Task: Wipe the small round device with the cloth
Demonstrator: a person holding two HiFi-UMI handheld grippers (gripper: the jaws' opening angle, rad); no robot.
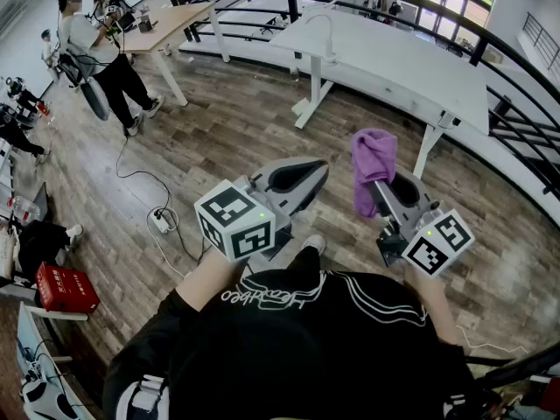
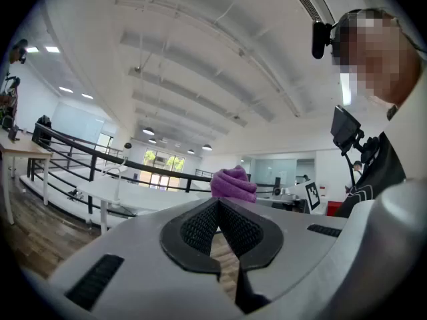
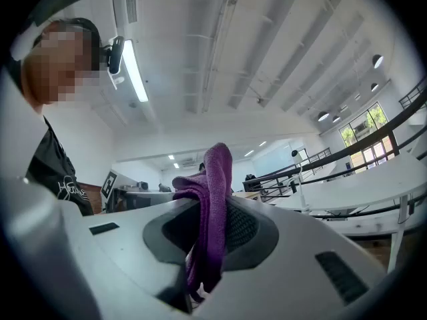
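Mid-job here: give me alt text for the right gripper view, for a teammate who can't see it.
The right gripper is shut on a purple cloth that stands up between its jaws. Behind are a white ceiling with a strip light, a black railing and white table at right, and a person in a dark top at left.

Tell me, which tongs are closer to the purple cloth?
Right. The right tongs are shut on the purple cloth, which sticks up from them; the left tongs are shut and empty, apart from it on its left.
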